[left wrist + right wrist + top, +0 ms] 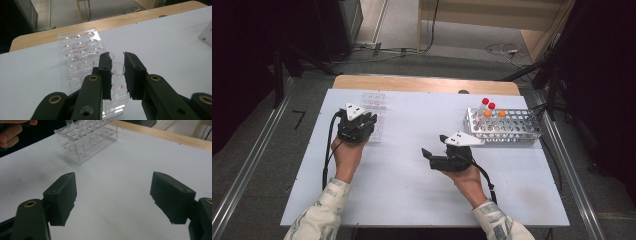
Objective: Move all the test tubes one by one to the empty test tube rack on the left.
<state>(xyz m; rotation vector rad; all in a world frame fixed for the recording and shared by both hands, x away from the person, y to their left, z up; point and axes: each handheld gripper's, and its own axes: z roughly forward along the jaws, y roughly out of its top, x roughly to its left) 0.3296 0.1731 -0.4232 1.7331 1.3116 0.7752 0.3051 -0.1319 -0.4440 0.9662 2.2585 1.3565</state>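
Left gripper view settles the key relation: the left hand-held gripper is clamped on a clear tube, its jaws pinching the glass just below the open mouth. The tube stands upright with its long axis running straight down into the clear rack, at the rack's near corner. How deep its foot sits in the hole I cannot tell. Any coming move looks to run along that vertical axis, down to seat the tube or up to free it; a sideways pull would likely lever the tube against the rack. In the high view the left hand-held gripper hangs right over the clear rack's near edge, so it is by far the nearer one. The right hand-held gripper sits well off to the clear rack's right on the table, its jaws wide apart and empty in the right gripper view, pointing back toward the clear rack.
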